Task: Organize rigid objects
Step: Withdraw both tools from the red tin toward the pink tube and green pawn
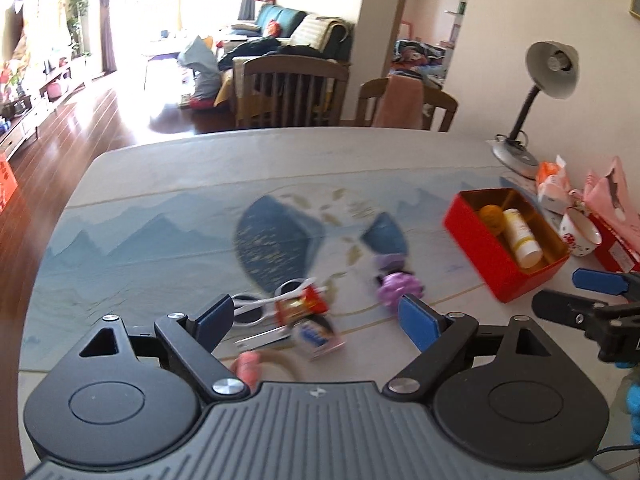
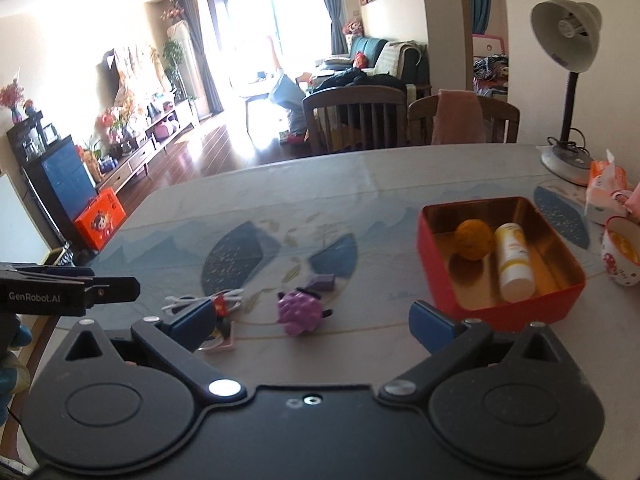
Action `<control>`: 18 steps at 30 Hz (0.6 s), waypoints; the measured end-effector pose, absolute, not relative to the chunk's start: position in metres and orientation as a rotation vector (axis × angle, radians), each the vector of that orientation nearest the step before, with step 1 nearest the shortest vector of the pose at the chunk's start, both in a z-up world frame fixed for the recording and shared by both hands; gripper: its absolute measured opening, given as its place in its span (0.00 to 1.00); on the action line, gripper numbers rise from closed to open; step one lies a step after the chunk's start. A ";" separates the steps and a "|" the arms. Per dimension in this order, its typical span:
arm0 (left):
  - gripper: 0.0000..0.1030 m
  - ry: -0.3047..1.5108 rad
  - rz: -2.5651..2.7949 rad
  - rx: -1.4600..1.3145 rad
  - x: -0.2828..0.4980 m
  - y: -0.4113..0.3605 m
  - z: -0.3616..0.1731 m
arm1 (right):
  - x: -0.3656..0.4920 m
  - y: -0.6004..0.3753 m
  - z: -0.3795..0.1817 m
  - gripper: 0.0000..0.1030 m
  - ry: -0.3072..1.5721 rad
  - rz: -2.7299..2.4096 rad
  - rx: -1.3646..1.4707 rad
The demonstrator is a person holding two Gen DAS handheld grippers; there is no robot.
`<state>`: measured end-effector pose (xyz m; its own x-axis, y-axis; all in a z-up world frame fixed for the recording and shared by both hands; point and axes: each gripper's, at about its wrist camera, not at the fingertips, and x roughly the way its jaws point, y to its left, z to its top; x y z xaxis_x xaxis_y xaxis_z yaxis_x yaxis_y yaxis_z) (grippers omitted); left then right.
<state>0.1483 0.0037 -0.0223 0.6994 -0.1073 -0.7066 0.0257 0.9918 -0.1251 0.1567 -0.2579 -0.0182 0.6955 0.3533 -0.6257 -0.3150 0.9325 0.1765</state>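
Right wrist view shows us a red box (image 2: pixel 500 308) with a gold lining on the table (image 2: pixel 360 184), holding an orange ball (image 2: pixel 473 239) and a white-and-yellow bottle (image 2: pixel 513 261) lying on its side, long axis running from the far wall toward the camera. We find a purple knobbly toy (image 2: pixel 298 311) lying loose between the wide-spread jaws of the right gripper (image 2: pixel 316 322). Left wrist view shows the left gripper (image 1: pixel 318 316) likewise spread wide and empty above white sunglasses (image 1: pixel 260 308) and a red wrapper (image 1: pixel 302 303); a desk lamp (image 2: pixel 568 80) stands at the table's far right.
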 end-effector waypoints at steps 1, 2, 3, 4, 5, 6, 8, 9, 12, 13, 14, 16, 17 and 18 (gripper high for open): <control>0.87 0.797 -0.066 -0.108 0.146 0.010 -0.026 | 0.157 -0.253 -0.020 1.00 0.715 0.373 0.053; 0.87 0.802 -0.060 -0.107 0.145 0.015 -0.029 | 0.157 -0.249 -0.021 1.00 0.719 0.372 0.051; 0.87 0.808 -0.057 -0.105 0.143 0.020 -0.033 | 0.156 -0.246 -0.024 1.00 0.725 0.373 0.048; 0.87 0.815 -0.053 -0.101 0.142 0.025 -0.038 | 0.157 -0.242 -0.025 1.00 0.731 0.374 0.045; 0.87 0.821 -0.049 -0.099 0.141 0.029 -0.042 | 0.157 -0.238 -0.028 1.00 0.738 0.378 0.041; 0.87 0.826 -0.048 -0.099 0.139 0.033 -0.046 | 0.156 -0.233 -0.031 1.00 0.746 0.387 0.035; 0.87 0.833 -0.046 -0.100 0.137 0.039 -0.054 | 0.154 -0.224 -0.036 1.00 0.761 0.415 0.014; 0.87 0.834 -0.043 -0.096 0.136 0.041 -0.057 | 0.154 -0.218 -0.039 1.00 0.771 0.430 0.000; 0.87 0.850 -0.035 -0.080 0.137 0.045 -0.067 | 0.149 -0.202 -0.051 1.00 0.796 0.478 -0.050; 0.87 0.852 -0.036 -0.076 0.138 0.045 -0.070 | 0.146 -0.195 -0.056 0.99 0.805 0.490 -0.075; 0.87 0.857 -0.033 -0.073 0.139 0.045 -0.073 | 0.144 -0.189 -0.060 0.98 0.814 0.508 -0.097; 0.87 0.867 -0.035 -0.076 0.141 0.045 -0.080 | 0.142 -0.179 -0.069 0.97 0.837 0.540 -0.134; 0.87 0.870 -0.030 -0.079 0.142 0.046 -0.083 | 0.141 -0.174 -0.074 0.96 0.846 0.557 -0.149; 0.87 0.877 -0.025 -0.083 0.143 0.047 -0.087 | 0.139 -0.169 -0.077 0.95 0.854 0.577 -0.160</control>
